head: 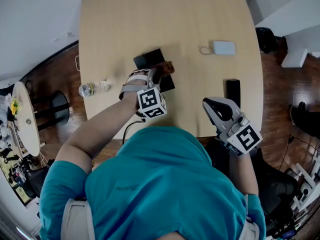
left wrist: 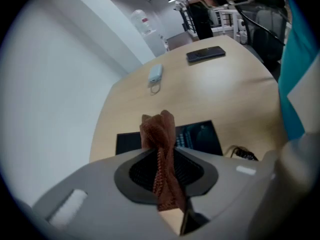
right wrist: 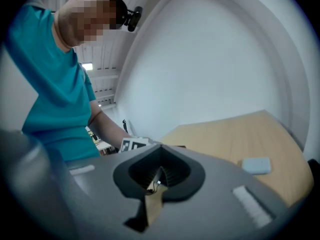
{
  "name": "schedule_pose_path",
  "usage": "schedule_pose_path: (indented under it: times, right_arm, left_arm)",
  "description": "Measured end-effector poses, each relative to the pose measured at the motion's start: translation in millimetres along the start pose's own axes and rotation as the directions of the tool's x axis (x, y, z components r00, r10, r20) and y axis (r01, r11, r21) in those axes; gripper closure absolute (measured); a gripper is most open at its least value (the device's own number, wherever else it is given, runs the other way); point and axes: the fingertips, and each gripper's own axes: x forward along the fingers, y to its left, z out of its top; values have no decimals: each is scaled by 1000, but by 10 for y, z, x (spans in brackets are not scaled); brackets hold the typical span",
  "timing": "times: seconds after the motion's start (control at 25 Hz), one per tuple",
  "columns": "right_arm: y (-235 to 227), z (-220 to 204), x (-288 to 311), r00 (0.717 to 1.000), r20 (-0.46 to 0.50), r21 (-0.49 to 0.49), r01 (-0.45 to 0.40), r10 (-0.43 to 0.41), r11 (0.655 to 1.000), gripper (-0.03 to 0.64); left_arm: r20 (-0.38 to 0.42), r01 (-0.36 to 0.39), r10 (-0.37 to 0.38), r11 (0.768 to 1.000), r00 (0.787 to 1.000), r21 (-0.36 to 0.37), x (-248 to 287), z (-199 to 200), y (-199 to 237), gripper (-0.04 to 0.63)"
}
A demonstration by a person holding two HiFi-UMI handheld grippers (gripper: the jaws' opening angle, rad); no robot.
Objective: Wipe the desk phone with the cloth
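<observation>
I've got my left gripper point(left wrist: 163, 156) pinched tight on the cloth point(left wrist: 159, 130) right over the phone point(left wrist: 201, 135) for wiping, with the right gripper point(right wrist: 155, 180) closed on nothing and parked clear.

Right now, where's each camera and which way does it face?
Head view: on the person's head, facing steeply down at the table; shirt, left claw, right claw show.
Left gripper view: on left claw, looking over the desk phone; cloth pinched, shirt at right.
Right gripper view: on right claw, shut, empty, facing the person's shirt, forearm.
Shared: pale device in all three.
</observation>
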Motion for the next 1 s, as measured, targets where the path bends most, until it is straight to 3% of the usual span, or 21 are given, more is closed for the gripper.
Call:
schedule_pose_path:
  times: [0.16, 0.24, 0.36, 0.52, 0.64, 0.72, 0.88, 0.92, 1.0]
  right_arm:
    - [54, 15, 96, 1000, 12, -2, -16, 16, 1000, 615]
    - [80, -8, 124, 1000, 7, -7, -23, 23, 1000, 615]
    - [134, -40, 115, 1000, 1, -2, -26, 26, 1000, 615]
    - [157, -85, -2, 1000, 5, -2, -8, 8, 1000, 615]
    - [158, -98, -107, 1000, 23, 7, 12, -12, 1000, 615]
    - [157, -87, -190, 999, 37, 5, 21, -21, 1000, 615]
    - [95, -110, -377, 997, 53, 10, 54, -54, 998, 615]
    - [83, -126, -410, 996, 55, 15, 63, -64, 998, 615]
    - [79, -146, -454, 996, 59, 21, 73, -74, 997, 615]
  left_arm:
    - [-19, 37, -34, 987, 999, 156, -35, -10, -463, 499]
    - [-21, 80, -77, 979, 997, 189, -67, 0, -690, 499]
    - [-4, 141, -142, 976, 990, 168, -167, 93, -897, 499]
    - [-14, 165, -165, 971, 986, 176, -90, -10, -992, 499]
    - [-6, 250, -252, 958, 968, 142, -146, -20, -1068, 500]
    - [10, 246, -249, 961, 968, 127, -209, 34, -905, 500]
    - [23, 108, -112, 988, 993, 113, -158, 198, 1, 500]
    - [7, 84, -86, 988, 996, 133, -122, 240, 218, 500]
    - [-80, 43, -23, 965, 997, 260, -11, 272, 599, 500]
